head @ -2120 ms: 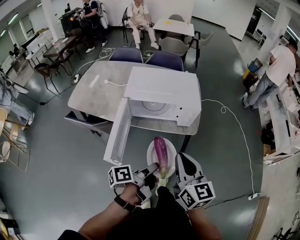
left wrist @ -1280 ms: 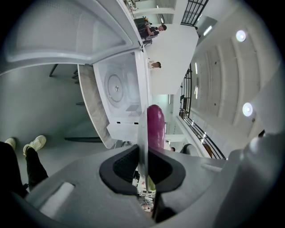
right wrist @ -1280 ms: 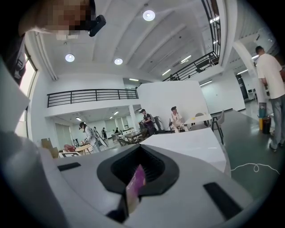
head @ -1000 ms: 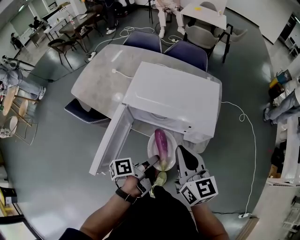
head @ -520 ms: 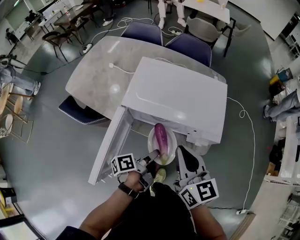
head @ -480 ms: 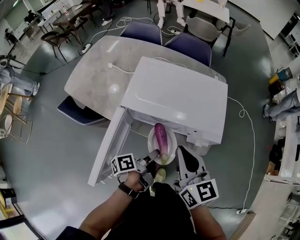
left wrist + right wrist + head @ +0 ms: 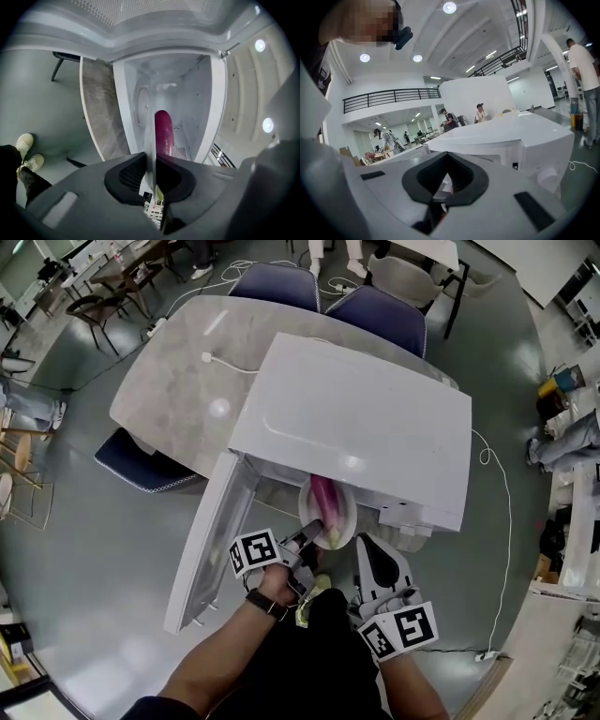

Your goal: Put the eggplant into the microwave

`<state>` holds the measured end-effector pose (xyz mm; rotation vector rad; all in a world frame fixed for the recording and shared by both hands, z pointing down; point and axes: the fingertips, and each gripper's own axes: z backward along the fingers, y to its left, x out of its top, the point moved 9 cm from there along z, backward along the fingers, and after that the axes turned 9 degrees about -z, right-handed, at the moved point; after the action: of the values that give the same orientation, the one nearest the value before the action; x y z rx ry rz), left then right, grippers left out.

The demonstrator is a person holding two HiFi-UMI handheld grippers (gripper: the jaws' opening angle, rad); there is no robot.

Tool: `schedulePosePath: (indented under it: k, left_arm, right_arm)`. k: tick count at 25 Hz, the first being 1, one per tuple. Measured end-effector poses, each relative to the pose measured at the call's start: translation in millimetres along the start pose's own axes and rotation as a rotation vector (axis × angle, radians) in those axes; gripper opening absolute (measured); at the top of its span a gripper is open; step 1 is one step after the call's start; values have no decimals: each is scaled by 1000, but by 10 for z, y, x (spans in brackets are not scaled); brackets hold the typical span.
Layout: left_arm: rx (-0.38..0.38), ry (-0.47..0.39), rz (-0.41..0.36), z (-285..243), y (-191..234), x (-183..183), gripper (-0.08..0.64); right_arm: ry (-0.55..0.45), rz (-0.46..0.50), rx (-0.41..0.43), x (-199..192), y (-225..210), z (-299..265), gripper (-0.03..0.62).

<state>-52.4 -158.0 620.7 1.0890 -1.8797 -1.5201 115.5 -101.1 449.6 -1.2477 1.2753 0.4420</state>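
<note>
A purple eggplant (image 7: 323, 498) lies on a white plate (image 7: 343, 526). My left gripper (image 7: 305, 542) is shut on the plate's near rim. The plate's far half sits in the mouth of the open white microwave (image 7: 356, 427), under its top edge. In the left gripper view the plate rim (image 7: 151, 140) runs edge-on between the jaws of that gripper (image 7: 151, 161), with the eggplant (image 7: 163, 131) pointing into the microwave cavity (image 7: 197, 108). My right gripper (image 7: 373, 557) hangs just right of the plate, shut and holding nothing. In the right gripper view that gripper (image 7: 443, 185) faces the microwave's outer side (image 7: 511, 136).
The microwave door (image 7: 202, 549) swings open to the left, toward me. The microwave stands on a grey table (image 7: 169, 371) with a white cable. Two blue chairs (image 7: 375, 310) stand behind it. A cord (image 7: 497, 521) trails over the floor at the right. People stand far off.
The plate with the eggplant has moved forward, from in front of the microwave into its opening. Both grippers have gone forward and lower with it. The left grip is unchanged.
</note>
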Motion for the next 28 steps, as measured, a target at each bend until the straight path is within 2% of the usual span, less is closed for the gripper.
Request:
schedulePosePath:
  k: [14, 28]
  left_arm:
    - [-7, -31, 17, -377, 308, 178, 38]
    - [-34, -119, -3, -548, 305, 393, 40]
  right_arm:
    - [-4, -2, -17, -147, -213, -98, 2]
    - [11, -7, -4, -107, -290, -121, 2]
